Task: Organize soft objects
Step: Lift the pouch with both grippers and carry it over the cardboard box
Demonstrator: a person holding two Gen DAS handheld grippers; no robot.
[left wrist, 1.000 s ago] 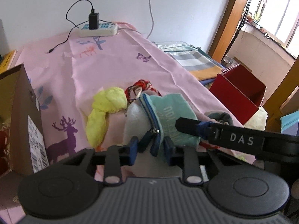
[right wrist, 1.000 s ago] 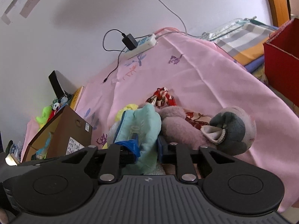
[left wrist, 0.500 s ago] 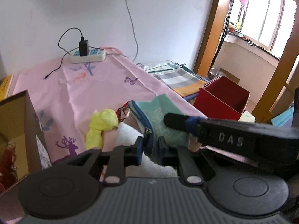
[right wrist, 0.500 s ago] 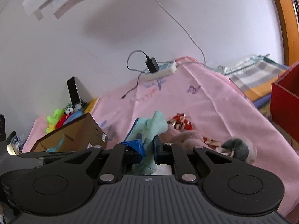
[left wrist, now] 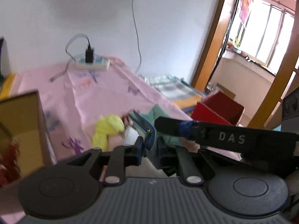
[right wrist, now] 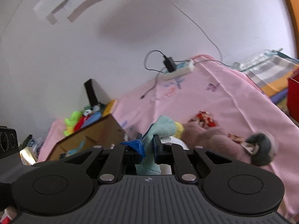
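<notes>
Both grippers hold one teal zip pouch (left wrist: pixel 149 132) above the pink tablecloth (left wrist: pixel 104 100). My left gripper (left wrist: pixel 149 147) is shut on its blue zipper edge. My right gripper (right wrist: pixel 148 145) is shut on the teal fabric (right wrist: pixel 162 127); one of its fingers (left wrist: pixel 173 125) crosses the left wrist view. A yellow plush (left wrist: pixel 106 128) lies just behind the pouch. A pink plush (right wrist: pixel 211 138) with a grey round end (right wrist: pixel 261 149) and a red patterned cloth (right wrist: pixel 204 118) lie on the cloth to the right.
An open brown cardboard box (right wrist: pixel 93 138) stands at the left, also in the left wrist view (left wrist: pixel 20 130). Bright plush toys (right wrist: pixel 80 119) lie behind it. A power strip (left wrist: pixel 91 63) with charger sits by the wall. A red box (left wrist: pixel 218 112) stands off the table's right side.
Both grippers have lifted the teal pouch up off the pile of soft things. The table and toys now look lower and farther away. Both stay shut on the pouch.
</notes>
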